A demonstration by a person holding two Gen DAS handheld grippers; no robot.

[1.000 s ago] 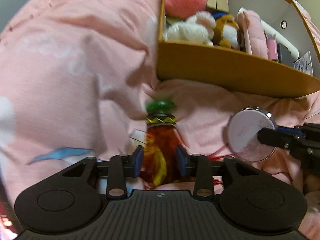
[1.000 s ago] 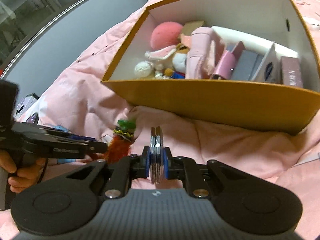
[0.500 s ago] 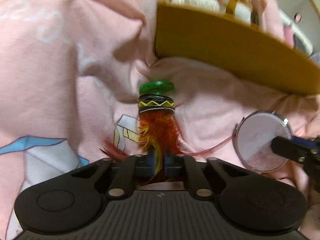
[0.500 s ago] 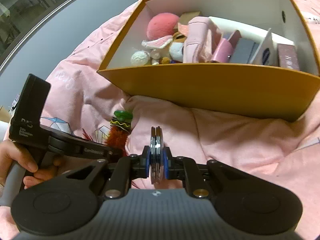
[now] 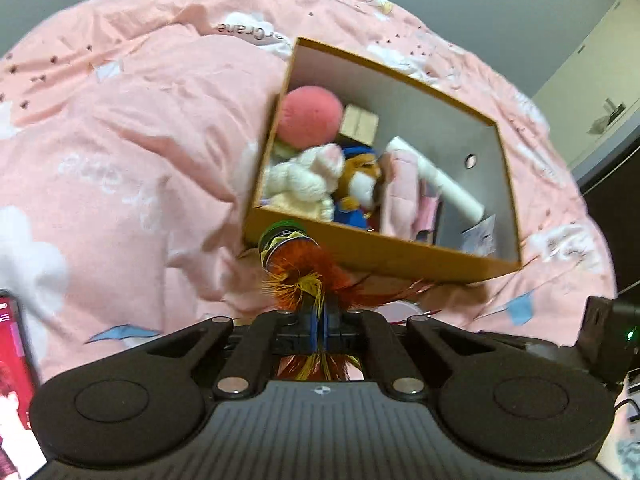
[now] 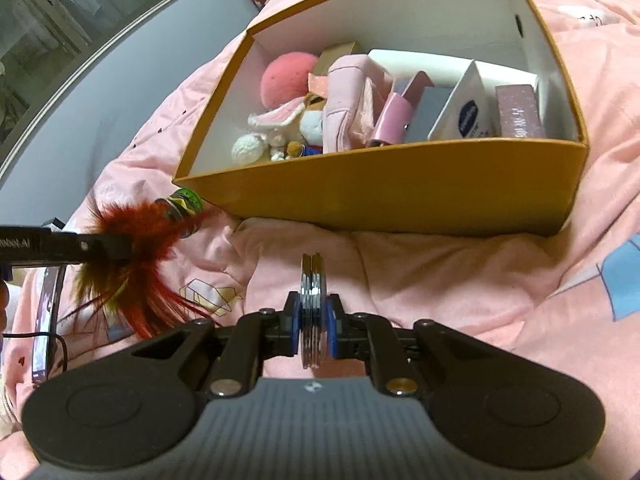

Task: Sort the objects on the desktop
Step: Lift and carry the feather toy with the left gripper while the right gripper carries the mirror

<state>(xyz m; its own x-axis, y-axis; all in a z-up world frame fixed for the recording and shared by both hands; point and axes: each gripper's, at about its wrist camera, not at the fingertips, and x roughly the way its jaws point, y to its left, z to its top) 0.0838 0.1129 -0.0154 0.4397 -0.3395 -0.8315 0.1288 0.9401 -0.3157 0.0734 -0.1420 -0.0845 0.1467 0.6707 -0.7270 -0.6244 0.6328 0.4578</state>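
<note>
bedding print [image 5: 245, 33]: "…Crane", white letters on pink cover, seen upside-down; start of word lost in a fold
left hand-held gripper [image 6: 120, 247] arm: white "…bot AI", 1st letters cut by frame edge
white carton in box [image 6: 464, 114]: blue oval logo, wording too small to read
mauve box [image 6: 520, 114]: pale characters down its side, not legible
right hand-held gripper [image 6: 313, 320] body: small round emblem, no text

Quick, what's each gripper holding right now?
Left gripper: closed on the feather shuttlecock.
Right gripper: closed on the round compact mirror, held edge-on.
</note>
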